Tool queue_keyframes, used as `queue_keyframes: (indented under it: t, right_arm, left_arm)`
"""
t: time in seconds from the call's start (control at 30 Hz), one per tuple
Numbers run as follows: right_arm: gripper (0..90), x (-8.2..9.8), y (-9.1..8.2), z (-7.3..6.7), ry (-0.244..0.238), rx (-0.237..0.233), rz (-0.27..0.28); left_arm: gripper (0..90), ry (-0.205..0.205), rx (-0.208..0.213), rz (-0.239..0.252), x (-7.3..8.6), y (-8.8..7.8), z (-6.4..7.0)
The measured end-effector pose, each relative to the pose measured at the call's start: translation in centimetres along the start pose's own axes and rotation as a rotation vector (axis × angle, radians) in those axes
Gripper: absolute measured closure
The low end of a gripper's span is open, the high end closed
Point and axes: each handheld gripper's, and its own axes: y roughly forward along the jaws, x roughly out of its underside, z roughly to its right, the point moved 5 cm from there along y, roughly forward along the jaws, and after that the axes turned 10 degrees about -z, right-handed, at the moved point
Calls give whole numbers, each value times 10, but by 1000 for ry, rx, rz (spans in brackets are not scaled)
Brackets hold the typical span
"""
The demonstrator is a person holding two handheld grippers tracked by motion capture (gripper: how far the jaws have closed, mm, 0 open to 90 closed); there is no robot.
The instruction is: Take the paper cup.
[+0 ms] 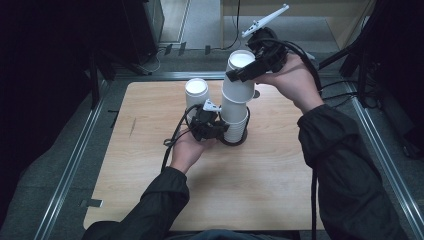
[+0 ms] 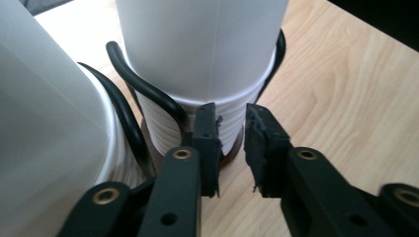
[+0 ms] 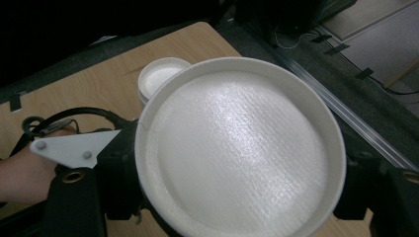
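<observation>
Two stacks of white paper cups stand on the pale wooden bench (image 1: 150, 165). The taller stack (image 1: 235, 120) sits inside a black wire ring (image 1: 243, 141) near the bench's centre; the shorter stack (image 1: 196, 95) stands just beside it at ten o'clock. One more white paper cup (image 1: 239, 77) is gripped around its side by the right gripper (image 1: 247, 70), raised above the taller stack with its lower end in the stack's top. The left gripper (image 1: 216, 129) sits at the ring's eight o'clock side, its fingers (image 2: 205, 138) narrowly parted with nothing between them, tips close to the ribbed rims. How many cups each stack holds is hard to make out.
</observation>
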Motion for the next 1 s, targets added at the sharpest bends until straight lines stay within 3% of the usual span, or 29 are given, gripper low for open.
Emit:
queue_keyframes:
  t: [0.17, 0.27, 0.3, 0.4, 0.57, 0.6, 0.8, 1.0]
  right_arm:
    - [250, 6, -15, -1, -4, -9, -4]
    - [248, 17, -23, -7, -39, -1, -18]
    - [248, 17, -23, -7, -39, -1, -18]
    - [247, 29, -28, -15, -47, -31, -8]
    - [246, 43, -28, -17, -46, -44, -16]
    - [245, 49, -28, -17, -45, -54, -13]
    - [244, 72, -23, -22, -55, -81, -24]
    - [243, 90, -13, -30, -73, -104, -32]
  left_arm:
    - [664, 12, 25, -14, 3, -6, -1]
    - [586, 14, 78, -2, 5, -15, -2]
    - [572, 14, 78, -2, 5, -15, -2]
    - [534, 33, 98, -3, 6, -21, -1]
    - [474, 56, 110, -10, 10, -26, 0]
    - [465, 76, 126, -16, 12, -28, 0]
    - [420, 107, 173, -10, 20, -33, -1]
    - [380, 142, 180, -1, 28, -37, -1]
